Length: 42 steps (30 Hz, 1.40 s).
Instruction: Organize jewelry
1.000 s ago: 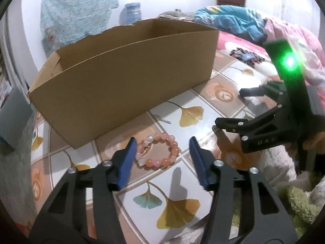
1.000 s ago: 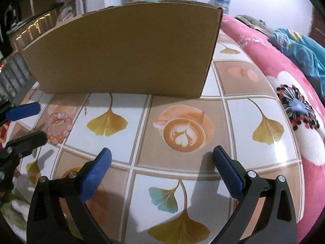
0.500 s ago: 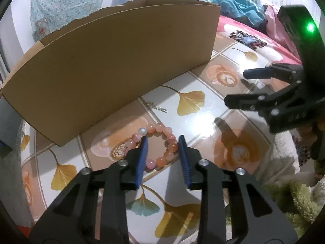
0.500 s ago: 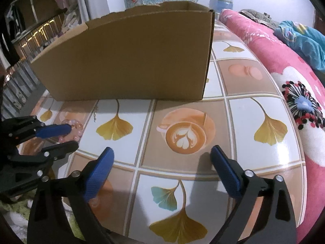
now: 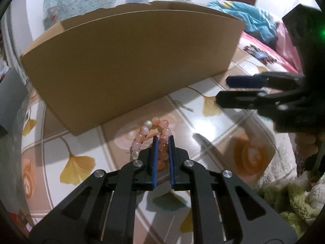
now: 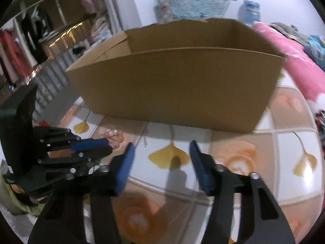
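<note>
Peach-and-pink bead bracelet (image 5: 157, 136), on the leaf-print tablecloth (image 5: 77, 162): its near arc sits between the blue pads of the left gripper (image 5: 162, 142), whose jaws are closing onto the beads (a second ago they stood wide, straddling the whole ring). Right gripper (image 6: 161, 152): closing too, empty, narrower than before. Beyond: thin chain (image 5: 183, 105), then cardboard box (image 5: 132, 61).
</note>
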Available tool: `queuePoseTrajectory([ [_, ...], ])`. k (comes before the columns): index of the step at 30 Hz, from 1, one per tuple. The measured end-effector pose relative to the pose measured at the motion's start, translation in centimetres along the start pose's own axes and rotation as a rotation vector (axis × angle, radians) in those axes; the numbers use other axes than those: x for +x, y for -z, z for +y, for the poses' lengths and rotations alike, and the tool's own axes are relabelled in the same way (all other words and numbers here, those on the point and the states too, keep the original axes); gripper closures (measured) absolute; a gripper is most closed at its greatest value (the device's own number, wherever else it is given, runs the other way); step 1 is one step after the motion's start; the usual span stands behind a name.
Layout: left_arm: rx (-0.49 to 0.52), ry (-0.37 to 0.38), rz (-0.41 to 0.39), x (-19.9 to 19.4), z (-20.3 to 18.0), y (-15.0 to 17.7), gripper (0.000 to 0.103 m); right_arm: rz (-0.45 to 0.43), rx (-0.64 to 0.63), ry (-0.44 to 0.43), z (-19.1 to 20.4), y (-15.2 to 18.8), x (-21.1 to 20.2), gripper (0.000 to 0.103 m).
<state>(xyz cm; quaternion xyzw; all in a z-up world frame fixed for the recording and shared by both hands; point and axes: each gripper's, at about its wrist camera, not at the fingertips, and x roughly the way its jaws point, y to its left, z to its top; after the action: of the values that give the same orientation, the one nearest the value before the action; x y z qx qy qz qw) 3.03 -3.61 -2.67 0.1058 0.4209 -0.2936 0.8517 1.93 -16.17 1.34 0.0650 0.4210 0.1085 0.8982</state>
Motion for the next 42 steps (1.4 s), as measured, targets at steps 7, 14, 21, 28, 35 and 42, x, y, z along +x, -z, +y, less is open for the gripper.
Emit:
queuePoseTrajectory([
  [7,-0.023,0.019,-0.016,-0.2,0.9,0.3,0.094,0.054,-0.086,-0.009,2.3,-1.2,3.3,0.08],
  [14,-0.029,0.042,-0.033,-0.4,1.5,0.6,0.094,0.097,-0.169,0.046,3.7,-1.5,4.8,0.095],
  [21,-0.035,0.05,-0.047,-0.7,2.1,1.2,0.094,0.119,-0.112,-0.001,3.0,-1.6,4.1,0.102],
  [28,-0.033,0.047,-0.056,-1.0,2.2,1.5,0.094,0.086,-0.087,-0.012,2.8,-1.6,2.3,0.102],
  [35,-0.041,0.046,-0.059,-1.1,2.2,1.6,0.094,0.111,-0.087,0.009,2.5,-1.3,2.3,0.102],
  [42,-0.044,0.044,-0.062,-1.1,2.2,1.5,0.094,0.111,-0.104,-0.002,2.9,-2.8,4.3,0.101],
])
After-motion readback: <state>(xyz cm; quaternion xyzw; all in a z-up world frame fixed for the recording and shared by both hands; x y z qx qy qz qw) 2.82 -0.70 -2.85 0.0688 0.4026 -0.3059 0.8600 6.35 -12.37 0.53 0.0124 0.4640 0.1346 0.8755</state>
